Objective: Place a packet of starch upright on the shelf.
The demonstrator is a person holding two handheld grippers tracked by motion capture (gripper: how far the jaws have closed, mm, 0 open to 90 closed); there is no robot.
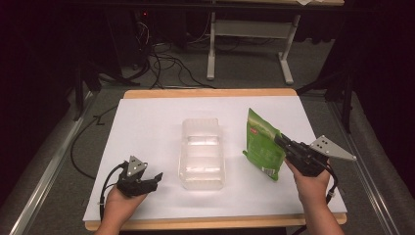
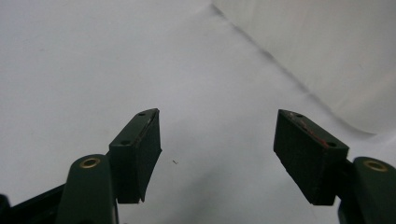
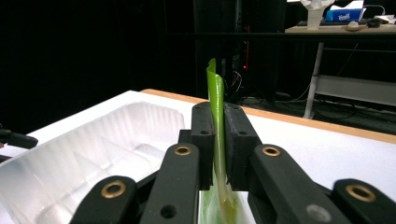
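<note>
From the high view I have the right gripper (image 1: 283,143) clamped on the edge of a green snack pouch (image 1: 262,144), which I hold upright and lifted off the white sheet (image 1: 147,122) that covers the counter (image 1: 210,92), just to the right of the clear plastic tray (image 1: 202,152). In the right gripper view my two black jaws are pressed together on the thin green film of the pouch (image 3: 215,107), which stands edge-on between them and rises above their tips; the tray (image 3: 84,154) lies below and to the left there, empty, with moulded ribs along its walls. My left gripper (image 1: 155,179) rests low near the front left of the sheet, held in my left hand (image 1: 120,205), well apart from the tray, with its jaws pointing toward the tray. In the left gripper view its jaws stand wide apart with nothing between them, only the white sheet (image 2: 93,70) beneath, and the pale edge of the tray (image 2: 336,56) crosses the upper right corner. Beyond the counter I can see a dark floor with loose cables (image 1: 166,63) and the white legs of another table (image 1: 249,44).
</note>
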